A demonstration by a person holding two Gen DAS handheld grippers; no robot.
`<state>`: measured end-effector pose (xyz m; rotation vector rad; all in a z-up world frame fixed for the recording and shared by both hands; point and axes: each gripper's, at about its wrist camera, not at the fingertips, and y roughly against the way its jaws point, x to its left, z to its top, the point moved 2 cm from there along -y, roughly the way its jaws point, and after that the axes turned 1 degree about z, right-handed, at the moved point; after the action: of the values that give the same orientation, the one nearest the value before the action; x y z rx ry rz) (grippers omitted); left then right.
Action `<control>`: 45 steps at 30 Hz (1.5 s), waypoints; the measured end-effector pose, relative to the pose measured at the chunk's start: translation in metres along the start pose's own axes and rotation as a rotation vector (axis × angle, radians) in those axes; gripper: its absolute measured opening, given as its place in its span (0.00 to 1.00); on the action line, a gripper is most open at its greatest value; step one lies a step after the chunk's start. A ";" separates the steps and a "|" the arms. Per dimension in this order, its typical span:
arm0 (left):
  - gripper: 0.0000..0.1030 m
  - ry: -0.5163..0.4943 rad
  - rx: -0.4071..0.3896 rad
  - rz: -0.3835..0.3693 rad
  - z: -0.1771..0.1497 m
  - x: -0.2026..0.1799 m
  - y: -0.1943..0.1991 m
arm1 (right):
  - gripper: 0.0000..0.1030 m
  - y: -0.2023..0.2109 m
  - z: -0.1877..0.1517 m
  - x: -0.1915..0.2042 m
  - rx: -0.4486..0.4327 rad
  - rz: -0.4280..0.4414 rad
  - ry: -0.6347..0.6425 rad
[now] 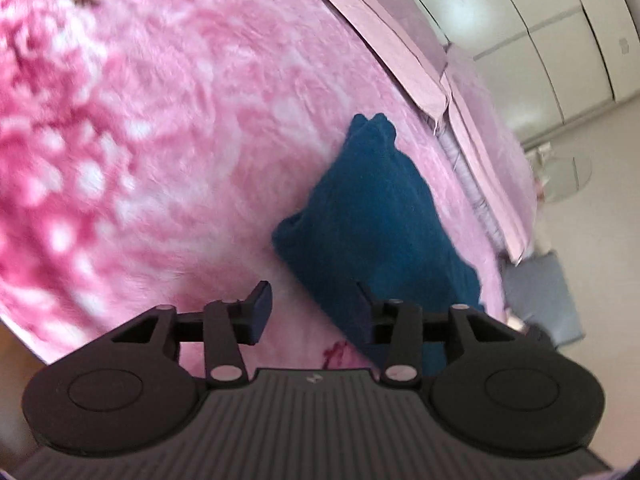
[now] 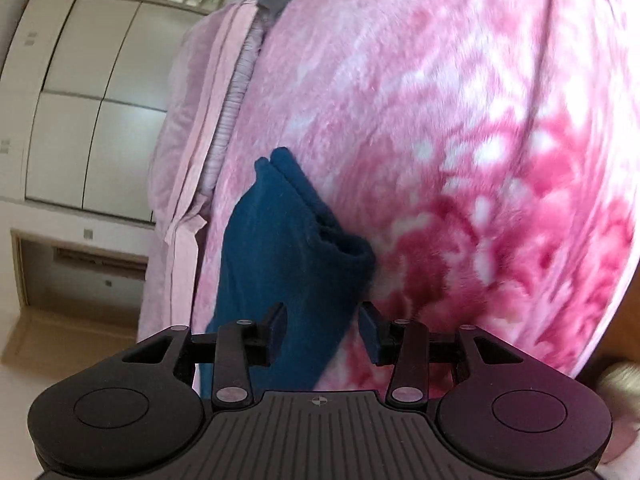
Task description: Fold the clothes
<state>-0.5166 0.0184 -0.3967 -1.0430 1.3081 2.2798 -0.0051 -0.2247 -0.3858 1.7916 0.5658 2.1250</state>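
Note:
A dark blue garment (image 1: pixel 380 220) lies folded into a narrow bundle on a fluffy pink blanket (image 1: pixel 180 128). My left gripper (image 1: pixel 312 312) is open and empty just above the near end of the bundle, its right finger over the cloth. In the right wrist view the same blue garment (image 2: pixel 288 248) runs away from me, its layered folded edge on the right side. My right gripper (image 2: pixel 324 332) is open with the near end of the garment between its fingers, not clamped.
The pink blanket (image 2: pixel 460 140) covers a bed. A pale pink sheet edge (image 1: pixel 400 40) and mattress side (image 2: pixel 188 152) border it. White wardrobe doors (image 2: pixel 80 100) stand beyond. A grey cushion (image 1: pixel 544 296) lies by the bed's edge.

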 end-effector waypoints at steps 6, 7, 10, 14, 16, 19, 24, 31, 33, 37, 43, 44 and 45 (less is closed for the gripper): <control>0.21 0.018 -0.033 0.040 0.008 0.001 -0.025 | 0.41 -0.029 0.008 -0.003 -0.034 -0.044 0.030; 0.11 -0.006 -0.042 0.054 0.010 0.000 -0.026 | 0.24 -0.028 0.006 -0.004 -0.042 -0.052 0.044; 0.08 -0.033 -0.045 0.054 0.016 0.002 -0.024 | 0.09 -0.028 0.004 -0.001 -0.065 -0.111 0.090; 0.08 -0.134 -0.068 0.063 0.027 -0.005 -0.016 | 0.08 -0.013 -0.006 0.013 -0.100 -0.141 0.127; 0.08 -0.189 -0.083 0.067 0.034 -0.008 -0.010 | 0.08 -0.001 -0.016 0.023 -0.107 -0.151 0.146; 0.10 -0.263 -0.069 0.101 0.039 -0.010 -0.012 | 0.08 0.011 -0.037 0.032 -0.098 -0.190 0.163; 0.20 -0.384 -0.038 0.200 0.030 -0.020 -0.009 | 0.25 0.006 -0.044 0.016 -0.082 -0.283 0.235; 0.17 -0.662 -0.153 0.291 0.011 -0.056 0.027 | 0.30 0.034 -0.075 0.072 -0.231 -0.372 0.775; 0.15 -0.736 -0.116 0.284 0.002 -0.069 0.015 | 0.30 0.021 -0.086 0.077 -0.197 -0.359 0.874; 0.16 -0.831 -0.050 0.397 -0.013 -0.073 -0.029 | 0.30 -0.021 -0.101 0.057 -0.105 -0.508 0.931; 0.17 -0.894 -0.063 0.477 -0.033 -0.094 -0.020 | 0.30 -0.010 -0.103 0.062 -0.062 -0.529 0.892; 0.18 -0.898 -0.066 0.469 -0.037 -0.098 -0.013 | 0.31 -0.006 -0.105 0.067 -0.072 -0.527 0.899; 0.18 -0.903 -0.068 0.459 -0.042 -0.102 -0.006 | 0.35 0.000 -0.109 0.071 -0.081 -0.528 0.913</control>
<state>-0.4246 -0.0050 -0.3400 0.3487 1.1108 2.5971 -0.1243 -0.2022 -0.3405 0.4379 0.9910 2.3904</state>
